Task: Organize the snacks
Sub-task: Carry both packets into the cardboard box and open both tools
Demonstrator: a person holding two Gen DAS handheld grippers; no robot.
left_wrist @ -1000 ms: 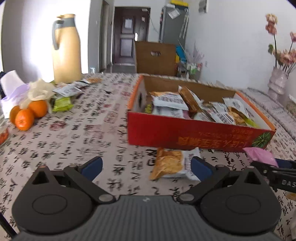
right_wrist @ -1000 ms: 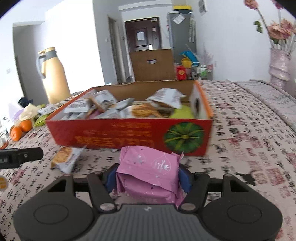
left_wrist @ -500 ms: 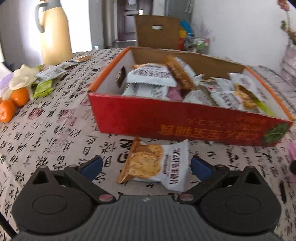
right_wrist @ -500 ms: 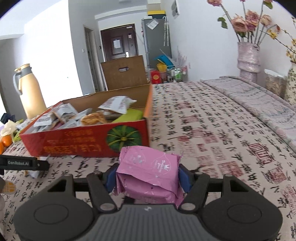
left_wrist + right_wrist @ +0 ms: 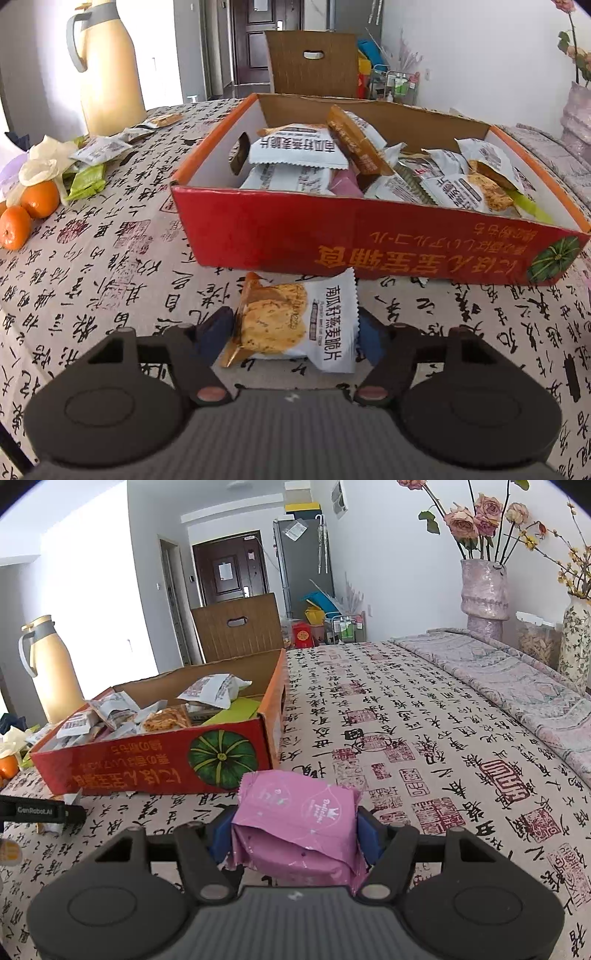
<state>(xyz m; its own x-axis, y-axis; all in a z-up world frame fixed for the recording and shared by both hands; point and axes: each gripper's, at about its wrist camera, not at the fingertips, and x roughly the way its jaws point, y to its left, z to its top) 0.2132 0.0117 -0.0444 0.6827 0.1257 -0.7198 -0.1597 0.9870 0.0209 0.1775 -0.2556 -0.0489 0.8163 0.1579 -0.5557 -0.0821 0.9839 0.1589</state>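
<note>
Between the left tool's [image 5: 295, 328] fingers: white crisp packet [image 5: 295, 325] on the table [image 5: 110, 266], jaws just closing, pads at its edges.
Right tool [image 5: 295, 830]: clamped on pink packet [image 5: 295, 823].
Ahead of both: red box [image 5: 369, 243] of snacks.

I see a white-and-orange crisp packet [image 5: 295, 325] flat on the bench before the red box [image 5: 369, 243] heaped with snacks; a pink packet [image 5: 295, 827] sits nearer me.

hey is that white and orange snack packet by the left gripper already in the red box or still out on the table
Out. The white and orange snack packet lies on the tablecloth in front of the red box, between the left gripper's closing jaws.
</note>
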